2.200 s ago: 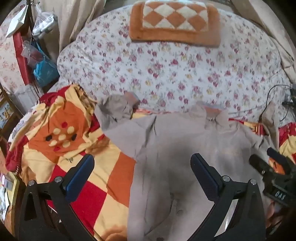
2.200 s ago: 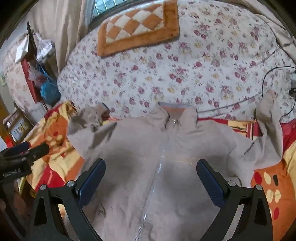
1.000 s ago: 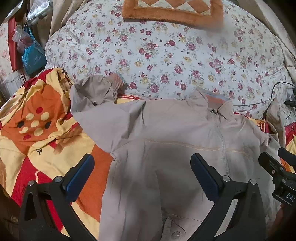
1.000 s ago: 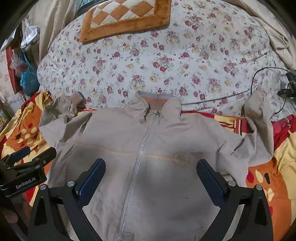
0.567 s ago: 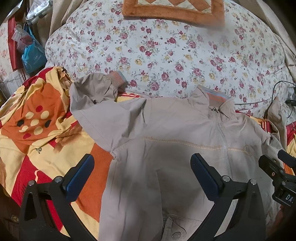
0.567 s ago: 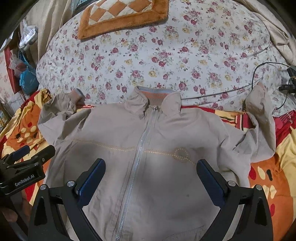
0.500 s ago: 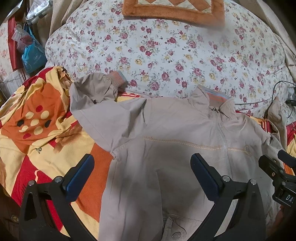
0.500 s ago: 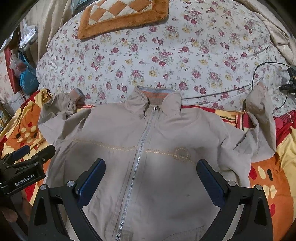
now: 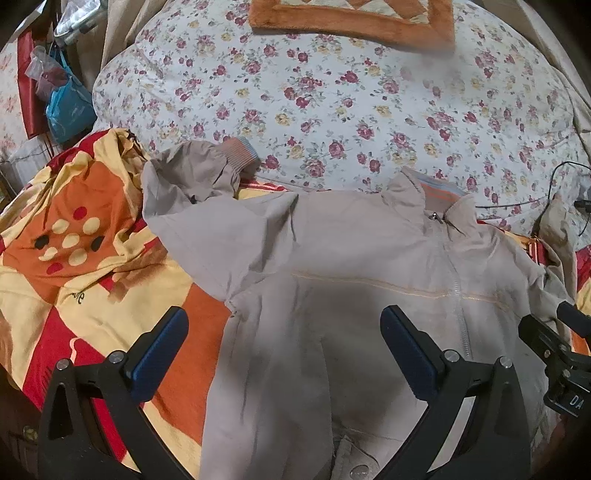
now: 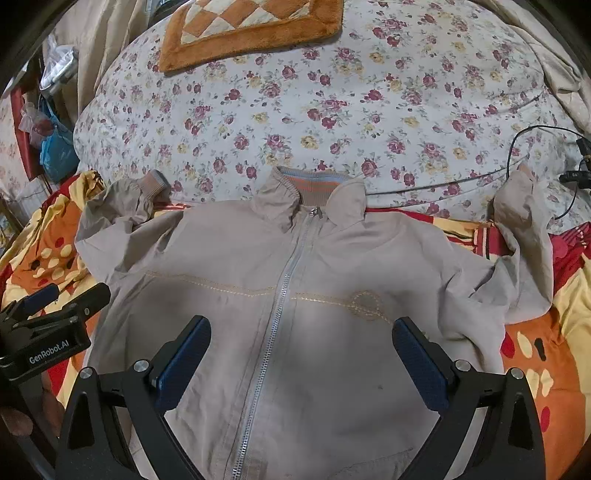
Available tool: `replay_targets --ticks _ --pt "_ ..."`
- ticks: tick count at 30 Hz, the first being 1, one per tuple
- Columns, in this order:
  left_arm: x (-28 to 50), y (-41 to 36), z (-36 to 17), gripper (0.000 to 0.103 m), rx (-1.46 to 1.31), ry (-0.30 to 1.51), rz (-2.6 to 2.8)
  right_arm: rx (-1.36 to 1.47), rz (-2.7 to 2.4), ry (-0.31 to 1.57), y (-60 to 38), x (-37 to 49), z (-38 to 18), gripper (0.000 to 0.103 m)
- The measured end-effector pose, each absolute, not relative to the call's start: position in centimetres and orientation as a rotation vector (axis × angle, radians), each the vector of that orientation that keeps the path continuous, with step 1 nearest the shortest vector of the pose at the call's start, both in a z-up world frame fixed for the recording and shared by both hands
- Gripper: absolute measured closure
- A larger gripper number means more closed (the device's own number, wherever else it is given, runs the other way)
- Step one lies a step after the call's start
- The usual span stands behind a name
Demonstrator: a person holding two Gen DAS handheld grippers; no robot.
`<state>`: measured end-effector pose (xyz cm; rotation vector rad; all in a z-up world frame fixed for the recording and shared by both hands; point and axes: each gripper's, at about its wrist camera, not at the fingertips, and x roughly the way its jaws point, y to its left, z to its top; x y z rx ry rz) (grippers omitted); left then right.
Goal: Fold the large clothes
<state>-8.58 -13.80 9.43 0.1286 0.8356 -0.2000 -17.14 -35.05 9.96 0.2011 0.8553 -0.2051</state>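
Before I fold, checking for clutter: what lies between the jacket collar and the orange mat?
Only bare floral quilt between collar and mat, in the right wrist view.

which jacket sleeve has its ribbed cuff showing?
The sleeve on the left gripper's side of the beige zip-up jacket: bunched up, its tan ribbed cuff faces the floral quilt. The other sleeve stands folded, cuff hidden.

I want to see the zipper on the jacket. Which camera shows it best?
The right wrist view: the zipper runs down the middle of the jacket, from collar almost to hem. In the left wrist view, the zipper sits far right, its lower part hidden behind a finger.
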Motion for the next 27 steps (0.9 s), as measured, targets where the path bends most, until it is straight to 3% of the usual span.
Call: replay_targets --ticks 27 --pt "-8.08 -13.14 8.92 0.0 0.121 0.845 -0.18 0.197 -0.203 0.884 -34.86 -16.63 9.05 0.004"
